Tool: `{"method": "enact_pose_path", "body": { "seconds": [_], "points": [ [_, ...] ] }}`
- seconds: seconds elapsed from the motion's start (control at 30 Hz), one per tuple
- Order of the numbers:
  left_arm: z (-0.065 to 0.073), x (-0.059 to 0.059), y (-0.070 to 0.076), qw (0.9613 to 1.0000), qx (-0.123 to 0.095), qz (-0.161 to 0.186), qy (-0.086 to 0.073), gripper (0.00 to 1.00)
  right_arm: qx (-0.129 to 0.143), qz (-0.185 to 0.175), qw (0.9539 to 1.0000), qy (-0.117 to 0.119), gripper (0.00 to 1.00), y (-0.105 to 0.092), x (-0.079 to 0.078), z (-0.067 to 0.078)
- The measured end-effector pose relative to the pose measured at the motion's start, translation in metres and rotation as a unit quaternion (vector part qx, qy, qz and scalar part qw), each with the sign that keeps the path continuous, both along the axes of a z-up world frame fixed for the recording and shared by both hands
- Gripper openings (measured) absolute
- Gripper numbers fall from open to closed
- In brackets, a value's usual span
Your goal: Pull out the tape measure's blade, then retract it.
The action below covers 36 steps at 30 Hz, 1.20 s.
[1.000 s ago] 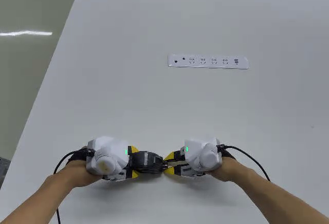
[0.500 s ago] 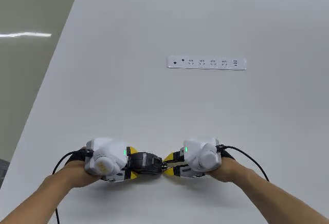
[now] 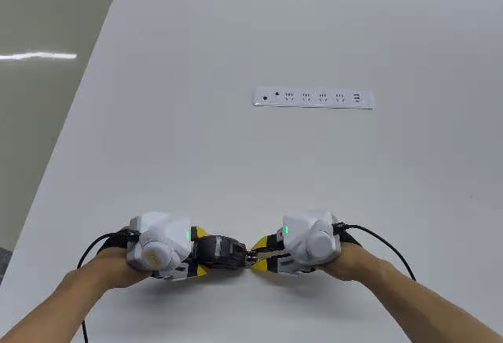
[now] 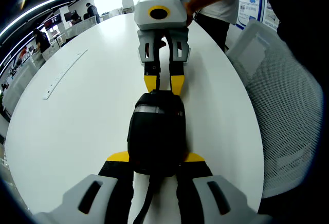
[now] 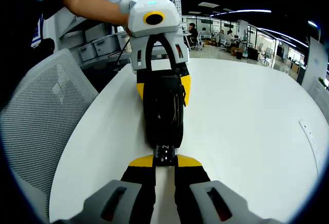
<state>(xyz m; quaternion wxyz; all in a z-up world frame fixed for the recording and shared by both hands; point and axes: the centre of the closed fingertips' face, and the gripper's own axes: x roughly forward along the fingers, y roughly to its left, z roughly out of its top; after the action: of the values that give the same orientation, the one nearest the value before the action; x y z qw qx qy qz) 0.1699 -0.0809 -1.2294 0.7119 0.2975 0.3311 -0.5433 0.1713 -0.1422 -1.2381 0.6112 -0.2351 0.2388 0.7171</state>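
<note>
A black tape measure (image 3: 222, 250) lies on the white table near its front edge, between my two grippers. My left gripper (image 3: 203, 252) is shut on the tape measure's case (image 4: 156, 134), its yellow-tipped jaws pressing both sides. My right gripper (image 3: 258, 254) faces it from the right and is shut on the blade's end hook (image 5: 164, 154) at the case's mouth. In the right gripper view the case (image 5: 163, 108) stretches straight ahead to the left gripper (image 5: 160, 82). The right gripper (image 4: 162, 82) shows head-on in the left gripper view. No length of blade is visible between case and hook.
A white power strip (image 3: 313, 98) lies flat farther back on the table (image 3: 236, 154). The table's left edge drops to a grey-green floor (image 3: 39, 83). A mesh office chair (image 4: 277, 106) stands by the table's near edge. Cables trail from both grippers toward the person's arms.
The head camera has shifted slightly; the grippers and tape measure keep the same arrangement, with no visible gap opening between case and hook.
</note>
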Motion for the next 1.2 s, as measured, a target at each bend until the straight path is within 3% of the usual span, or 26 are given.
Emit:
{"method": "enact_pose_path", "body": {
  "seconds": [1.2],
  "points": [
    [-0.001,0.000,0.001,1.0000,-0.003,0.001,0.001,0.28,-0.002,-0.009,0.9999,0.006,0.11,-0.020,0.001,0.001]
  ]
}}
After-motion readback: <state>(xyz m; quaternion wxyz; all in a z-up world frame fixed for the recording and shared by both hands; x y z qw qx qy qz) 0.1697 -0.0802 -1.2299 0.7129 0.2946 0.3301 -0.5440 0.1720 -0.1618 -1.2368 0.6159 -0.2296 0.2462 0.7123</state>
